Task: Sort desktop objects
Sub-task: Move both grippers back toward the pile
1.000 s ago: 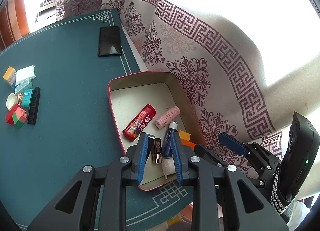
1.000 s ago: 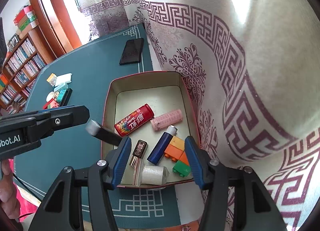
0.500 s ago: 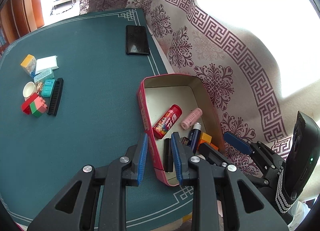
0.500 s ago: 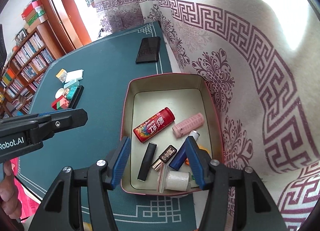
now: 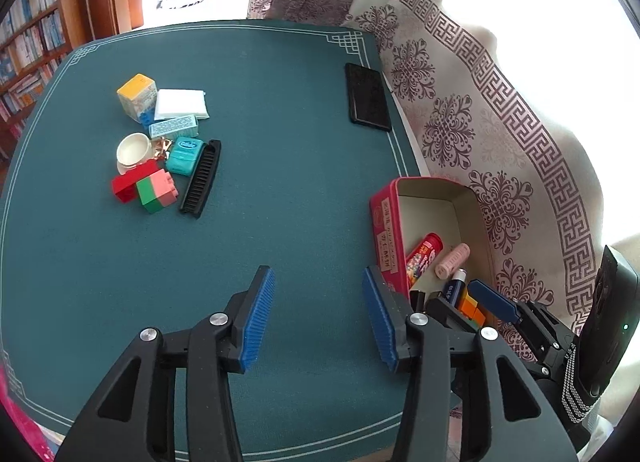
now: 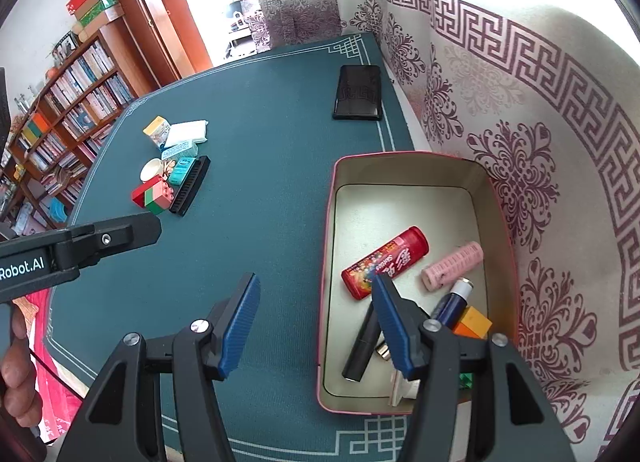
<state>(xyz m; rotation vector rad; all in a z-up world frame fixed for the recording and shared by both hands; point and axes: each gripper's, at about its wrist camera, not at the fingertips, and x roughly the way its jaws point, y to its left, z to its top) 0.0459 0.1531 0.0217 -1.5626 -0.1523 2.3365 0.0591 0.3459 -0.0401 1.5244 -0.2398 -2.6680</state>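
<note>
A red tin box [image 6: 412,170] [image 5: 382,222] stands at the table's right edge. It holds a red candy tube [image 6: 384,268], a pink roller [image 6: 452,266], a blue tube [image 6: 454,302], a black stick [image 6: 362,346] and orange bricks [image 6: 472,322]. A pile lies at the far left: red and green-pink bricks [image 5: 144,186], a black comb [image 5: 200,178], a teal box [image 5: 183,154], a white cup [image 5: 132,148], a white pad [image 5: 180,104]. My left gripper [image 5: 318,316] is open and empty over the green mat, left of the box. My right gripper [image 6: 316,322] is open and empty over the box's left rim.
A black phone [image 5: 368,98] [image 6: 358,92] lies at the far right of the green mat [image 5: 260,122]. A patterned curtain [image 6: 520,102] hangs right behind the box. Bookshelves [image 6: 68,110] stand beyond the table's left side.
My left gripper has swung left, away from the box, and opened wide; a black stick now lies in the box. My right gripper has shifted left over the box's rim.
</note>
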